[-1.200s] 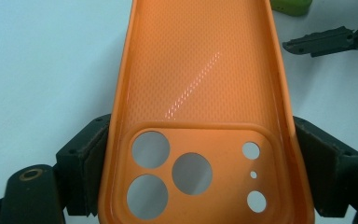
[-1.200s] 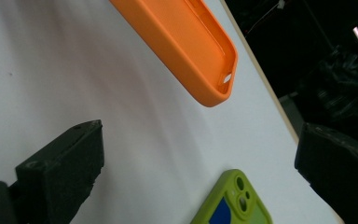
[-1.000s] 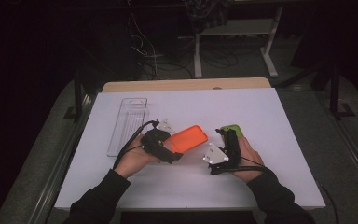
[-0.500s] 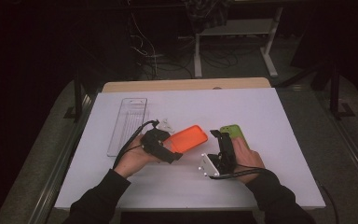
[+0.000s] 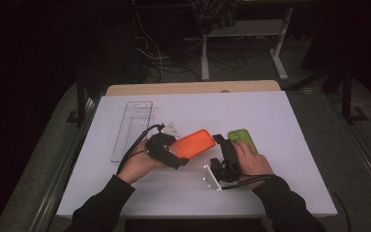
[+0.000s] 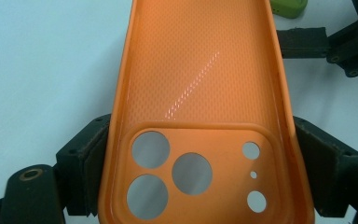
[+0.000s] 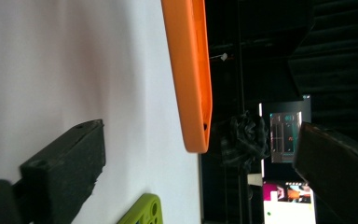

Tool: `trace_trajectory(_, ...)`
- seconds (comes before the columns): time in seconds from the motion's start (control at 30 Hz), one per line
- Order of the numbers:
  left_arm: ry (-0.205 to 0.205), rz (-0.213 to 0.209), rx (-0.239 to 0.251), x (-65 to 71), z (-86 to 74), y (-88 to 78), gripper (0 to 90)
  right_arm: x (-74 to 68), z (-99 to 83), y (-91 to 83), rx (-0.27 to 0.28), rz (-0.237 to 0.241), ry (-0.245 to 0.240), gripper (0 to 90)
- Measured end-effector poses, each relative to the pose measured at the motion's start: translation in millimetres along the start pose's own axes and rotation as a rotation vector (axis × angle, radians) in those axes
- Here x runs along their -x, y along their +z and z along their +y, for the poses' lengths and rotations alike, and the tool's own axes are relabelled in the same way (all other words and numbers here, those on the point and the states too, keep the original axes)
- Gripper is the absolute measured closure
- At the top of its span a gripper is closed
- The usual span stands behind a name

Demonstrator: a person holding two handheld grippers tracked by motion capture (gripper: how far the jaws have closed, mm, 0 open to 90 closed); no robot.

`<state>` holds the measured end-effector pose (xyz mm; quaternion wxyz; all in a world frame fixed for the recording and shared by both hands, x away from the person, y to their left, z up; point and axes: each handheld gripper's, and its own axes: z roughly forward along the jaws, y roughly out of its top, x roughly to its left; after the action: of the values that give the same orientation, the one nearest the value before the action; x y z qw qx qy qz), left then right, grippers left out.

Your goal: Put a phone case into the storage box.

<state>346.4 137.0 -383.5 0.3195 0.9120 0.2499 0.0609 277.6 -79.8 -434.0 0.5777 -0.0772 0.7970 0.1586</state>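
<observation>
We see the left gripper (image 5: 171, 153) clamped on the orange case (image 5: 193, 143), its long axis toward two o'clock; the right gripper (image 5: 221, 144), jaws open and empty, stands just beside its far end.

White tabletop (image 5: 280, 145), clear plastic tray (image 5: 131, 129) at left, green phone case (image 5: 241, 137) lying right of centre

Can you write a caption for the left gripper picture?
Left gripper clamps the camera end of an orange phone case.
</observation>
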Motion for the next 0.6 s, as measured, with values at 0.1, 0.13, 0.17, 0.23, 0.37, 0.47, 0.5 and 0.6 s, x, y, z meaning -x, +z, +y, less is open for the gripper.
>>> trace_trajectory(0.1,-0.001,-0.003,-0.002,-0.1,0.3,-1.1,16.2,0.7,2.5,1.4,0.006,-0.010,-0.010,2.9)
trace_trajectory(0.13,-0.002,-0.004,0.000,0.1,0.3,-1.3,16.2,1.5,3.6,2.3,0.012,-0.018,-0.027,3.5)
trace_trajectory(0.17,-0.001,-0.003,-0.001,0.0,0.4,-1.6,16.2,1.4,4.6,3.2,0.017,-0.025,-0.032,3.8)
trace_trajectory(0.23,-0.001,-0.004,0.004,-0.1,0.3,-1.8,16.2,1.3,6.8,4.9,0.025,-0.031,-0.041,4.5)
trace_trajectory(0.37,0.004,0.000,0.005,-1.1,0.3,-2.6,16.2,1.4,13.2,7.9,0.038,-0.047,-0.062,8.3)
trace_trajectory(0.47,0.002,-0.003,0.005,-1.3,0.2,-3.3,16.2,2.4,17.7,9.5,0.048,-0.064,-0.081,11.8)
trace_trajectory(0.5,0.002,-0.003,0.005,-1.3,0.1,-3.6,16.2,2.5,20.2,10.1,0.051,-0.070,-0.093,12.9)
trace_trajectory(0.6,0.004,-0.002,0.007,-1.7,0.1,-4.0,16.2,0.7,22.8,10.6,0.065,-0.096,-0.076,14.7)
